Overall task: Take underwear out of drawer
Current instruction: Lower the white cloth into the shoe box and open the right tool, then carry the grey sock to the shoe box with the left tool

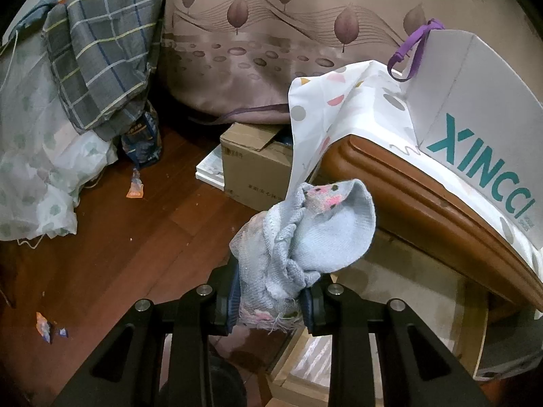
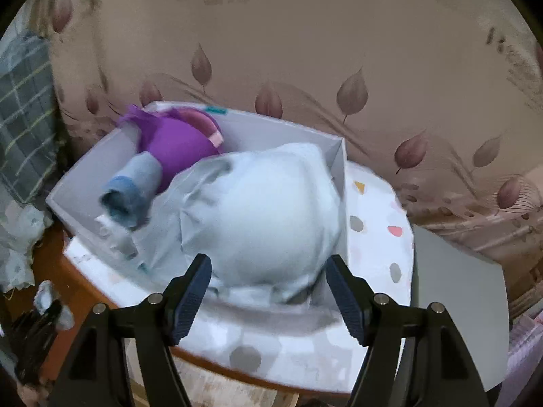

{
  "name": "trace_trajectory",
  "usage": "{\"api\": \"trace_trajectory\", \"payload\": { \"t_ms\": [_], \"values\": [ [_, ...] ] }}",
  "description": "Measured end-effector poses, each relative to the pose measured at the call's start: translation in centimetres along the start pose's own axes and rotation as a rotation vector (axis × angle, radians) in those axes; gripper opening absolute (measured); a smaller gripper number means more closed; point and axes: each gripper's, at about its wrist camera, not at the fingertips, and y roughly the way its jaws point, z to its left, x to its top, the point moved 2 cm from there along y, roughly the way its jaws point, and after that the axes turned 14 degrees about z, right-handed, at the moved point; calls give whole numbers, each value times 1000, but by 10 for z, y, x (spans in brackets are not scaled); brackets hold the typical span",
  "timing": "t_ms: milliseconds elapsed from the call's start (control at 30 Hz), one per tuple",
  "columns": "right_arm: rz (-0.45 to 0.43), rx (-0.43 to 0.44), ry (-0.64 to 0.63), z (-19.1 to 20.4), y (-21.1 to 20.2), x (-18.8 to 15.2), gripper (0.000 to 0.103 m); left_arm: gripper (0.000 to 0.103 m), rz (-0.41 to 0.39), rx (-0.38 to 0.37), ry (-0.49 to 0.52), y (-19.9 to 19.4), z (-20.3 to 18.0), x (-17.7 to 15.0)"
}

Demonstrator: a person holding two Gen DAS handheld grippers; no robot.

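My left gripper (image 1: 271,291) is shut on a pale blue knit underwear piece (image 1: 315,234) with pink and dark spots, held up beside the table's wooden edge (image 1: 424,200). A white box (image 1: 475,101) printed XINCCI stands on the spotted cloth (image 1: 339,101), with a purple strap (image 1: 414,47) hanging over its rim. In the right wrist view the box (image 2: 271,129) holds a purple bra (image 2: 176,142), a rolled blue piece (image 2: 132,190) and a bulging pale blue garment (image 2: 258,210). My right gripper (image 2: 268,264) stands open at the garment's near end, its pads apart from the fabric.
A cardboard box (image 1: 251,166) sits on the wooden floor (image 1: 118,254) by the table. Plaid bedding (image 1: 101,51) and a pale sheet (image 1: 30,156) pile up at the left. Leaf-patterned fabric (image 2: 339,51) hangs behind. A grey board (image 2: 458,305) leans at the right. Paper scraps (image 1: 44,329) lie on the floor.
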Motion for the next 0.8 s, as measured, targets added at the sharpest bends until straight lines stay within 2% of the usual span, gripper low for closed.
{"api": "trace_trajectory", "payload": {
  "t_ms": [67,133,233,333,433,533,633,733,800],
  "values": [
    [-59,11,11,0,-19,-20,73,26,0,-2,8,-2,0,-1],
    [-117,16,27,1,-32,-50,80,26,-2,-12,19,-3,-5,-2],
    [-161,36,46,1,-32,-101,80,26,-39,4,69,-14,-14,-7],
    [-141,26,51,0,-10,-154,80,26,-48,-6,95,-22,-23,-9],
    [-69,31,67,-12,26,-195,80,26,-57,-7,121,-32,-30,-11],
    [-44,53,119,-25,45,-216,80,26,-58,-12,156,-46,-40,-11],
    [-54,65,167,-36,53,-223,80,26,-91,23,201,-63,-55,-7],
    [-79,55,179,-41,61,-229,80,26,-106,9,233,-79,-67,-3],
    [-63,47,186,-42,67,-234,80,26,-120,21,262,-89,-79,-1]
  ]
}}
